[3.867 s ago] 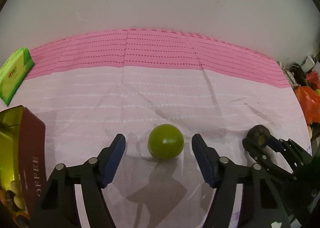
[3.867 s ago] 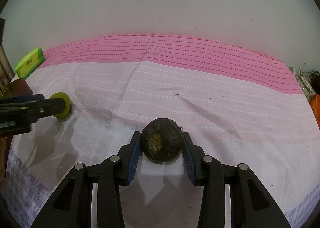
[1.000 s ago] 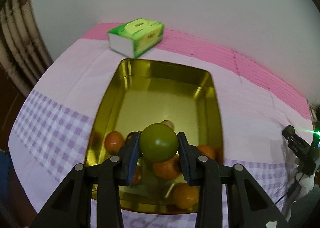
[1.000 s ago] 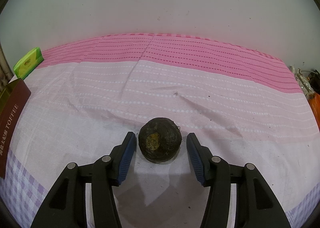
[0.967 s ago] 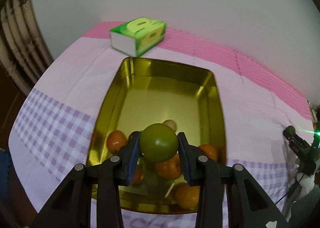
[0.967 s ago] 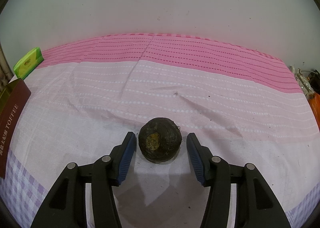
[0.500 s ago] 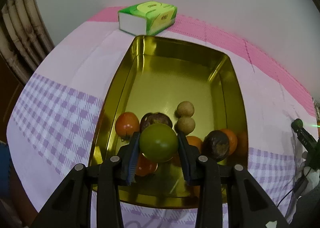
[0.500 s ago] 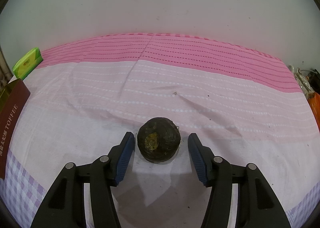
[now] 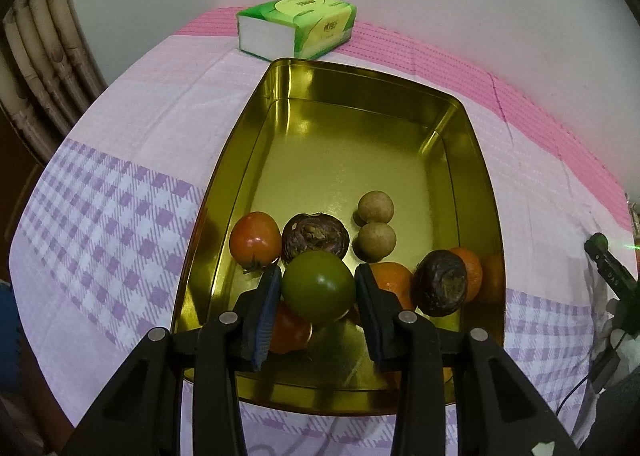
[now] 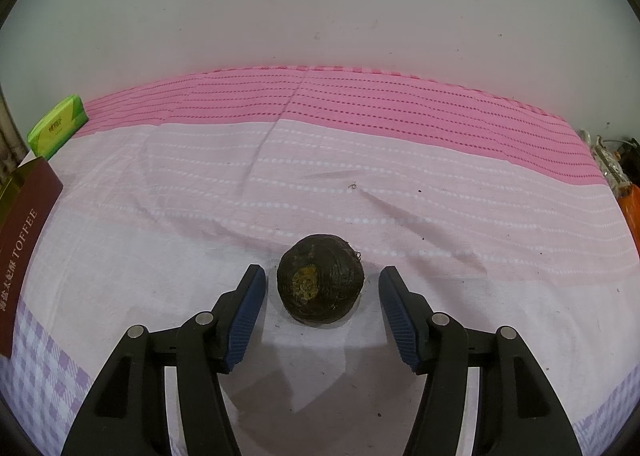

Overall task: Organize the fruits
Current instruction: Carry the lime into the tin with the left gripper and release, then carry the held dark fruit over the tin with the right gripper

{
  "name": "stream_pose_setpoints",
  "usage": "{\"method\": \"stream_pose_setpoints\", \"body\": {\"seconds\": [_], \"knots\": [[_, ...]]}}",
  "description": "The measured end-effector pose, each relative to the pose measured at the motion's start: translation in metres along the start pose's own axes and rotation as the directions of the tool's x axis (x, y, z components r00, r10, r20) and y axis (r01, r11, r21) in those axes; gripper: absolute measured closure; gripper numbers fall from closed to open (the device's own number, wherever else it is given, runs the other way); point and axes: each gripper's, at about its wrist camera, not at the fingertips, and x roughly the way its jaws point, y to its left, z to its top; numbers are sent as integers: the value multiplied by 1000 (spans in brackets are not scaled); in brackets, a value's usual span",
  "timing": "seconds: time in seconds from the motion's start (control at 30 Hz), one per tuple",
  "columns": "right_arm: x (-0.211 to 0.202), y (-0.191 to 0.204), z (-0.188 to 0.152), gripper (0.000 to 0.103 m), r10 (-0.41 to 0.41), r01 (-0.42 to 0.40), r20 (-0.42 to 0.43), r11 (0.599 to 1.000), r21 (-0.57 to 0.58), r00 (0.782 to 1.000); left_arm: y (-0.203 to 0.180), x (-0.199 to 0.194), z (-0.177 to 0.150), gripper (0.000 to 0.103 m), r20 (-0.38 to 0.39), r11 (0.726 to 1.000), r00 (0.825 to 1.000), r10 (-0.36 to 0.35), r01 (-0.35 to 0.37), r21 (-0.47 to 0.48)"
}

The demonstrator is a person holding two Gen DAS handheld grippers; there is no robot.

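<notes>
Most fruit already sits in the gold tin (image 9: 460, 128); the left gripper (image 9: 318, 288) pinches a green fruit (image 9: 318, 287) over its 6 o'clock end. One dark fruit (image 10: 320, 284) is left on the cloth (image 10: 440, 216), untouched between the right gripper (image 10: 322, 288)'s opening jaws

Left tongs (image 9: 318, 288) carried green fruit (image 9: 319, 287) over gold tin (image 9: 490, 192); right tongs (image 10: 322, 288) opening, released dark fruit (image 10: 320, 284).

A domestic setting: a table against a plain pale wall, covered by a pink and lilac-checked tablecloth (image 10: 320, 184). A green tissue pack (image 9: 296, 26) lies at the far edge beside a gold toffee tin (image 9: 352, 112) holding mixed fruit. A bamboo-patterned curtain (image 9: 44, 52) hangs past the left edge.
</notes>
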Motion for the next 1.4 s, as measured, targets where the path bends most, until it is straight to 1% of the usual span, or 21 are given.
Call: {"method": "stream_pose_setpoints", "body": {"seconds": [0.1, 0.37, 0.43, 0.67, 0.9, 0.97, 1.07, 1.1, 1.13, 1.2, 1.3, 1.37, 1.4], "knots": [[-1, 1, -1, 42, -6, 6, 0, 1000, -1, 1000, 0, 0, 0, 68, 5, 1000, 1000, -8, 8, 0], [-1, 6, 1, 41, -20, 20, -9, 1000, 6, 1000, -3, -9, 0, 57, 44, 1000, 999, -12, 12, 1], [0, 6, 1, 41, -22, 22, -13, 1000, 8, 1000, -4, -11, 0, 55, 53, 1000, 998, -18, 18, 2], [1, 5, 2, 41, -21, 21, -15, 1000, 14, 1000, -5, -15, 2, 54, 63, 1000, 998, -23, 23, 5], [1, 5, 2, 41, -25, 25, -11, 1000, 15, 1000, -5, -19, 3, 49, 83, 1000, 997, -7, 6, 7], [1, 4, 2, 41, -35, 35, -10, 999, 21, 999, -4, -19, 3, 46, 86, 1000, 996, 2, -2, -2], [1, 5, 1, 41, -53, 53, -10, 998, 33, 999, -3, -17, 3, 44, 82, 1000, 997, 8, -8, -10], [0, 5, 1, 43, -53, 53, -9, 998, 35, 999, -3, -18, 3, 44, 83, 1000, 997, 6, -5, -12], [-1, 6, 0, 47, -55, 55, -6, 998, 34, 998, -3, -18, 3, 43, 85, 1000, 996, 2, -1, -11], [-1, 7, 0, 52, -58, 58, -3, 998, 34, 998, -4, -18, 3, 40, 87, 1000, 996, 3, -2, -7], [-2, 9, -1, 55, -62, 62, -1, 997, 36, 998, -5, -18, 2, 39, 85, 1000, 996, 4, -4, -2], [-2, 8, -1, 56, -62, 62, -1, 997, 39, 998, -7, -19, 2, 34, 88, 1000, 996, 6, -6, 3], [-2, 8, -1, 57, -61, 61, -1, 997, 37, 998, -7, -20, 2, 33, 89, 1000, 996, 5, -6, 4]]}}
